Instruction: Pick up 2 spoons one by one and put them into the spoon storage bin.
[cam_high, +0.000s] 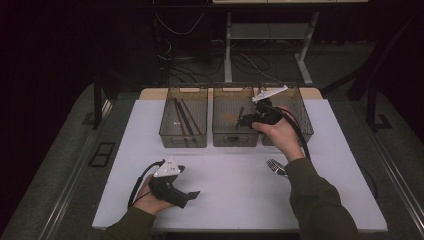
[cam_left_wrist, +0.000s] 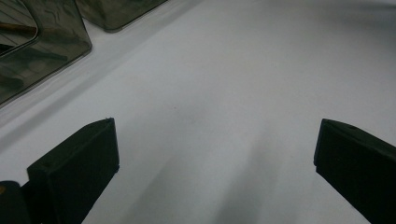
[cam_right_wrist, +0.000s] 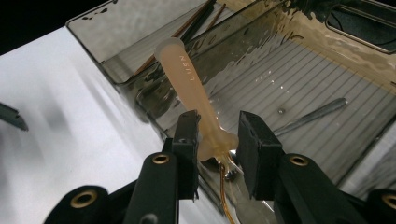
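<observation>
My right gripper (cam_right_wrist: 217, 123) is shut on the neck of a utensil with a peach plastic handle (cam_right_wrist: 184, 70), held over the near wall of the middle smoky bin (cam_right_wrist: 299, 79). The handle points away from the jaws, and a thin golden metal part hangs below them. In the high view the right gripper (cam_high: 243, 119) hovers above the middle bin (cam_high: 235, 138), with the handle (cam_high: 227, 118) sticking out to its left. My left gripper (cam_high: 192, 194) rests low at the table's front left. Its jaws (cam_left_wrist: 215, 135) stand wide open over bare white table.
A metal utensil (cam_right_wrist: 310, 116) lies on the middle bin's ribbed floor. Dark chopsticks (cam_high: 184, 119) lie in the left bin (cam_high: 182, 140). A third bin (cam_high: 300, 107) stands at the right. A metal fork (cam_high: 275, 166) lies on the table by the right forearm.
</observation>
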